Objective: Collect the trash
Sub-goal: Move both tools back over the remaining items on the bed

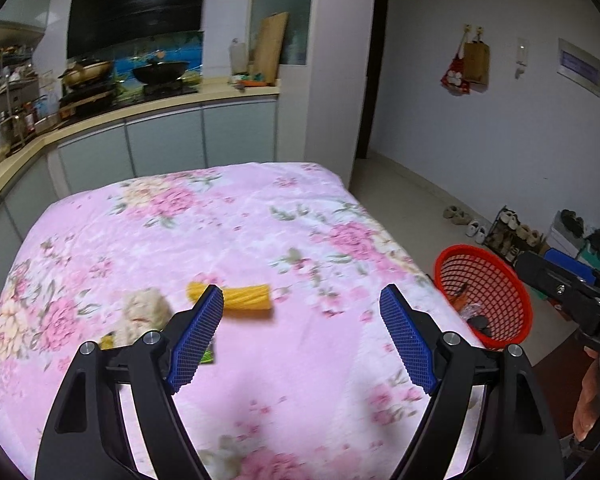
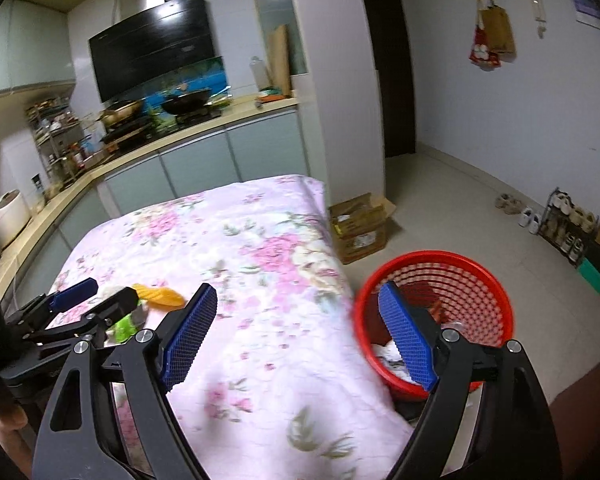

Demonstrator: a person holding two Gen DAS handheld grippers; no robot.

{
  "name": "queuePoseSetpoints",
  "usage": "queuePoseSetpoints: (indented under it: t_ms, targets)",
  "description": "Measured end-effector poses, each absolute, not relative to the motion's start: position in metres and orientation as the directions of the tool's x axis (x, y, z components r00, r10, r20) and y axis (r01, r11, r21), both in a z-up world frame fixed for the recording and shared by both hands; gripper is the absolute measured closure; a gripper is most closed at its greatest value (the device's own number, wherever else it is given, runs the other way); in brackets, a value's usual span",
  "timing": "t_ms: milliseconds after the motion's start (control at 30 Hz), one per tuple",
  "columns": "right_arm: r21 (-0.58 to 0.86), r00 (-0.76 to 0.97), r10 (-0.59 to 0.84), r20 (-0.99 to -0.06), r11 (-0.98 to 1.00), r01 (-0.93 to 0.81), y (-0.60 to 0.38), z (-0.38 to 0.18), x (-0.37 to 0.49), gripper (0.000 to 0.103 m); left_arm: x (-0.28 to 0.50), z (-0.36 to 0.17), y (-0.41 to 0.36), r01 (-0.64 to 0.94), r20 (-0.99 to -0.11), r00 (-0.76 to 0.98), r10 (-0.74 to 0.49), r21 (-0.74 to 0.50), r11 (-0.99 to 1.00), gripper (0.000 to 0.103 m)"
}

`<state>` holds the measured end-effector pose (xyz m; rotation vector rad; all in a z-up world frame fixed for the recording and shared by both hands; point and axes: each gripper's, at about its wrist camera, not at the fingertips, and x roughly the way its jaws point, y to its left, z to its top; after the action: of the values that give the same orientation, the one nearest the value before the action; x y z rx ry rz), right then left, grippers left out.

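A yellow ribbed wrapper [image 1: 236,297] lies on the pink floral table cover [image 1: 240,220]. A crumpled beige paper wad [image 1: 144,314] lies to its left, with a green packet [image 1: 208,354] partly hidden behind my left finger. My left gripper [image 1: 302,296] is open and empty, above the table just short of the wrapper. My right gripper [image 2: 298,292] is open and empty, over the table's right edge beside the red mesh basket [image 2: 476,276], which holds some trash. The left gripper [image 2: 96,292] shows at the left of the right wrist view, above the yellow wrapper [image 2: 160,295] and green packet [image 2: 126,326].
The red basket [image 1: 500,276] stands on the floor right of the table. A cardboard box [image 2: 360,224] sits on the floor past the table corner. A shoe rack [image 1: 516,232] lines the right wall. Kitchen counter and cabinets [image 1: 168,144] run behind the table.
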<state>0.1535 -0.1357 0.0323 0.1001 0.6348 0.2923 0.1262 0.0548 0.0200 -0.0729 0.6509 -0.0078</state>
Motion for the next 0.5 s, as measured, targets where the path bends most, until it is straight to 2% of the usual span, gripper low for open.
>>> queuePoseSetpoints:
  t_ms: [233,333,500]
  targets:
    - [0.189,0.729,0.356,-0.584,0.934,-0.305,-0.102,0.025,0.158,0.023,0.116,0.013,0.094,-0.098,-0.626,0.78,0.029,-0.076,0.992,0.025]
    - [0.2,0.717,0.376,-0.587,0.925,-0.322,-0.092,0.021,0.159,0.018,0.113,0.01,0.108,-0.126,-0.638,0.769,0.043,-0.086,0.988,0.025]
    - [0.208,0.698,0.404,-0.591,0.913,-0.352,-0.078,0.017,0.161,0.018,0.108,0.002,0.133,-0.176,-0.662,0.746,0.069,-0.096,0.98,0.025]
